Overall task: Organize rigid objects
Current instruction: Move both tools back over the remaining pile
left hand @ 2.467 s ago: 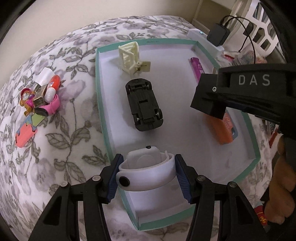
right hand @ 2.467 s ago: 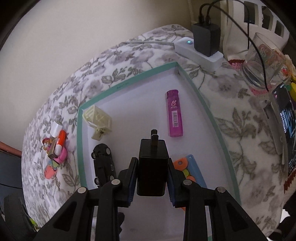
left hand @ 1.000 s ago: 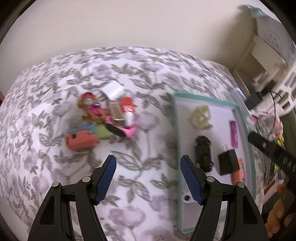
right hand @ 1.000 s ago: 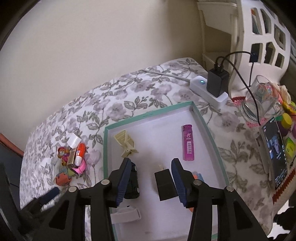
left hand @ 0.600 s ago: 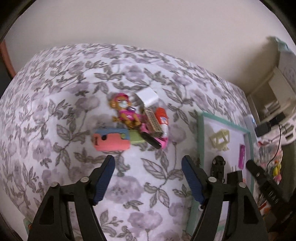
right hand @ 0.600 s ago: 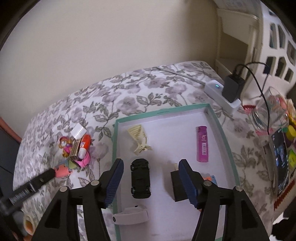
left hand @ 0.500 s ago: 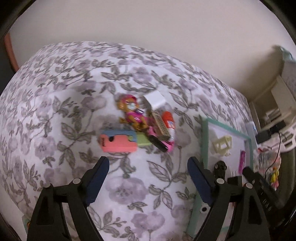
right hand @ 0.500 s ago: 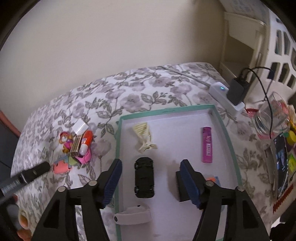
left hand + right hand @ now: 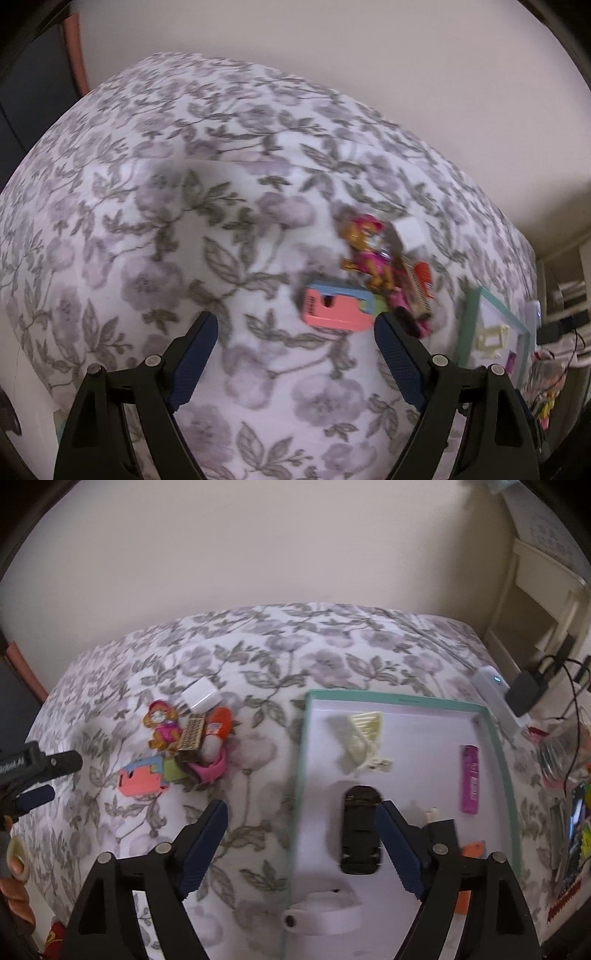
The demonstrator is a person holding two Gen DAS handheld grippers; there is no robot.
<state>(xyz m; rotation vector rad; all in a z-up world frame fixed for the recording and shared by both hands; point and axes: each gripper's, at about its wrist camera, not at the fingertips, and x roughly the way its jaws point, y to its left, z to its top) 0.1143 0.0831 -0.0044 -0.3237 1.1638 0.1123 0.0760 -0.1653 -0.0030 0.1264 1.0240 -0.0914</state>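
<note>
Now | floral cloth (image 9: 155, 229), cream wall (image 9: 258, 546) | left gripper (image 9: 295, 354), right gripper (image 9: 301, 843): spread, empty, right's just widening

The left gripper (image 9: 295, 354) is made of black plastic. Each of its two fingers is a flat, angular arm with a triangular hole cut in it, and it carries a dark blue pad (image 9: 194, 360) with a ribbed surface on the inner side. Small silver screws (image 9: 153, 360) sit on top of the arms, two on each side. The right gripper (image 9: 301, 843) has the same build: black arms, blue ribbed pads (image 9: 400, 849) and silver screws (image 9: 438, 849). In the right wrist view, the left gripper shows white letters on its black side.
</note>
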